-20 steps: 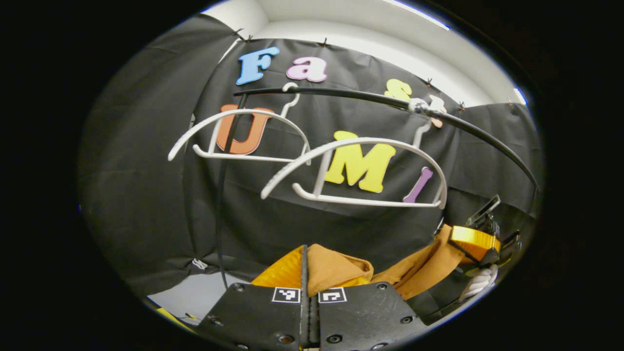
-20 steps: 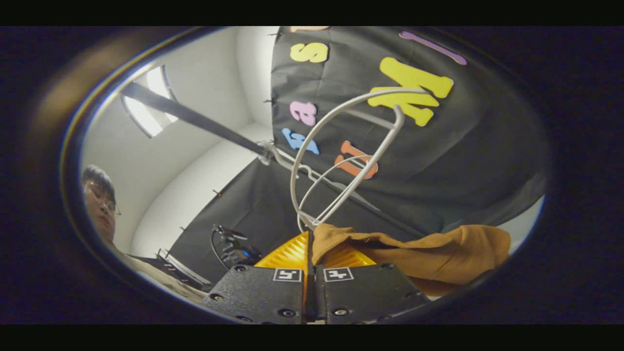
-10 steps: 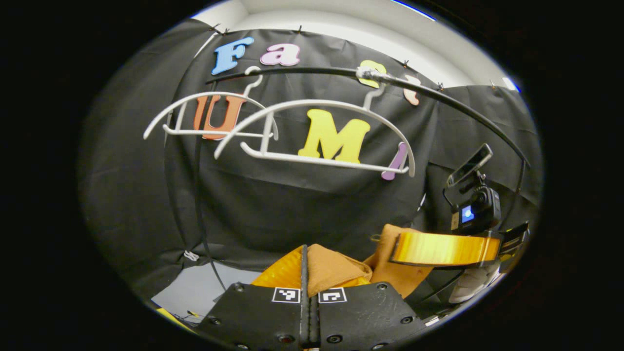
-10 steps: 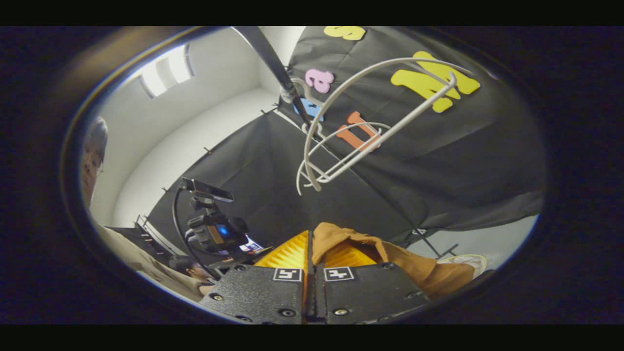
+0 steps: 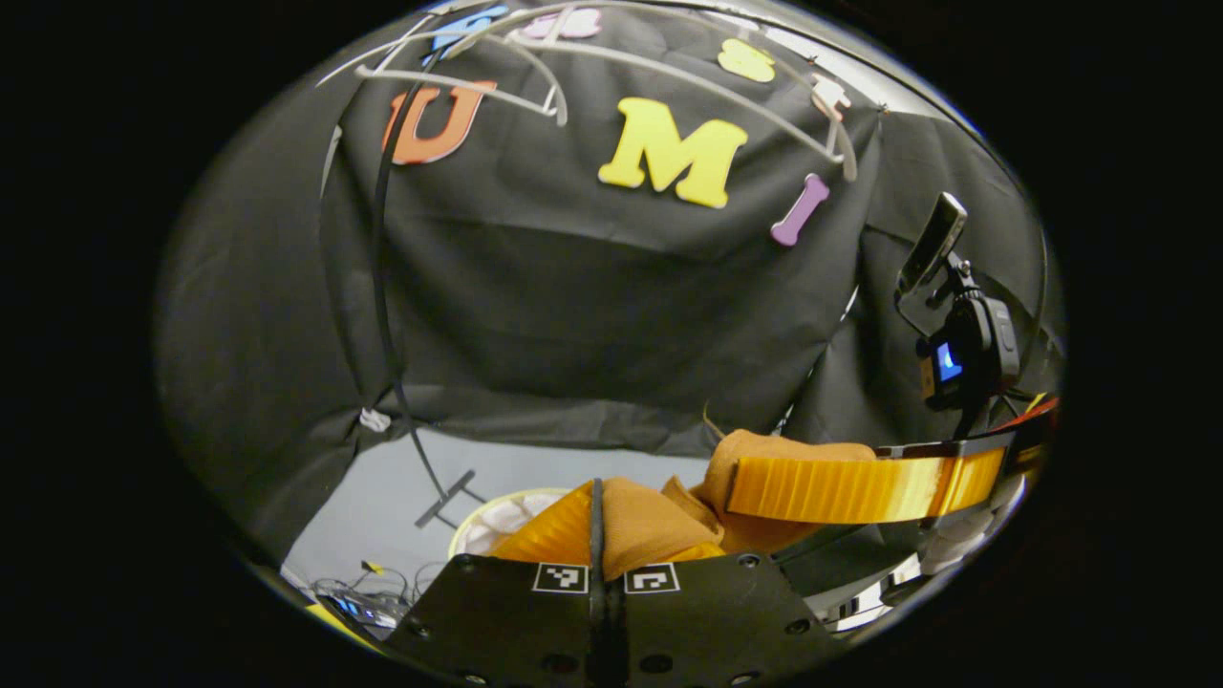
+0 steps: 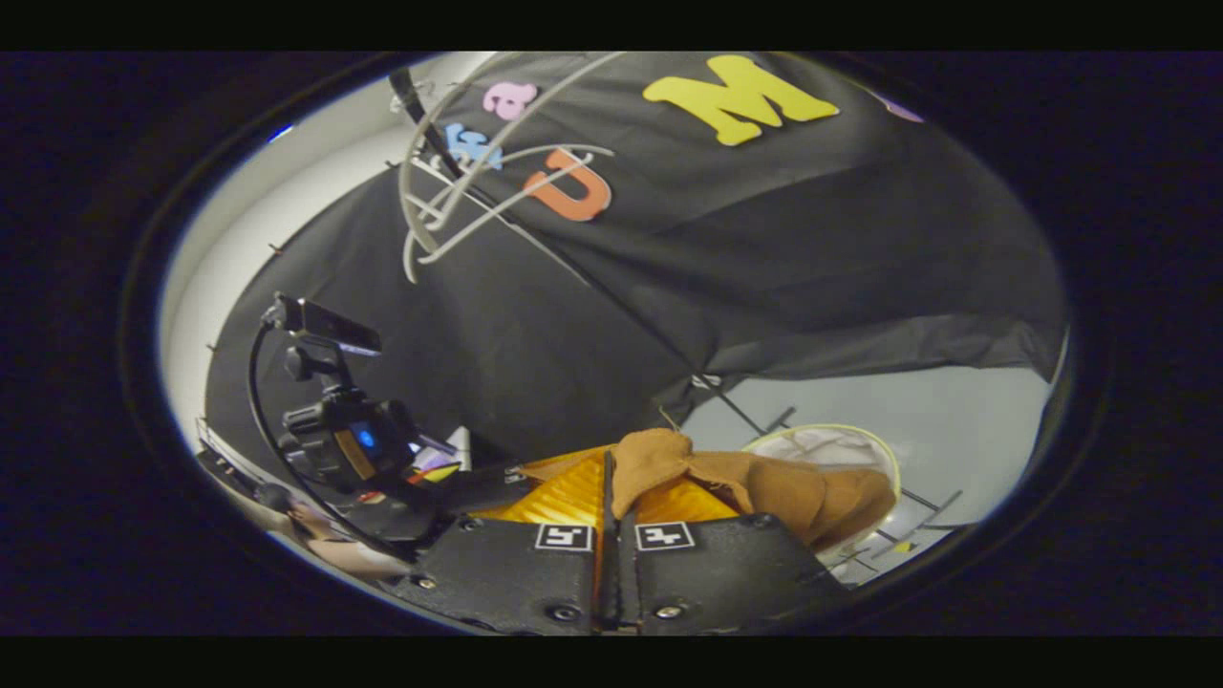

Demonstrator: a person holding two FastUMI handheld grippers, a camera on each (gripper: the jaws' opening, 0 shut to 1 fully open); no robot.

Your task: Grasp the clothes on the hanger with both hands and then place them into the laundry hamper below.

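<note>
In the left gripper view, the left gripper (image 5: 597, 530) has its jaws pressed together, pinching a fold of the brown garment (image 5: 650, 521) that bunches up just past the fingertips. To the right in that view, the right gripper (image 5: 736, 487) reaches in sideways, its ribbed fingers (image 5: 860, 487) lying across the same garment, with a small camera (image 5: 965, 349) mounted on top of it. Below and behind the cloth sits the laundry hamper (image 5: 497, 516), a round white basket with a pale rim, standing on the grey floor (image 5: 401, 478). Two bare white hangers (image 5: 669, 81) hang at the top of that view, well above the garment.

In the right gripper view, the right gripper (image 6: 611, 506) likewise has its jaws closed on the brown garment (image 6: 755, 483), which trails off to the right and droops over the near edge of the laundry hamper (image 6: 831, 444). The left gripper (image 6: 459, 487) shows at the left with its own camera (image 6: 344, 435) above it, close beside the right one. The white hangers (image 6: 459, 182) sit on a black rail (image 6: 420, 110) high up and free of clothing.
</note>
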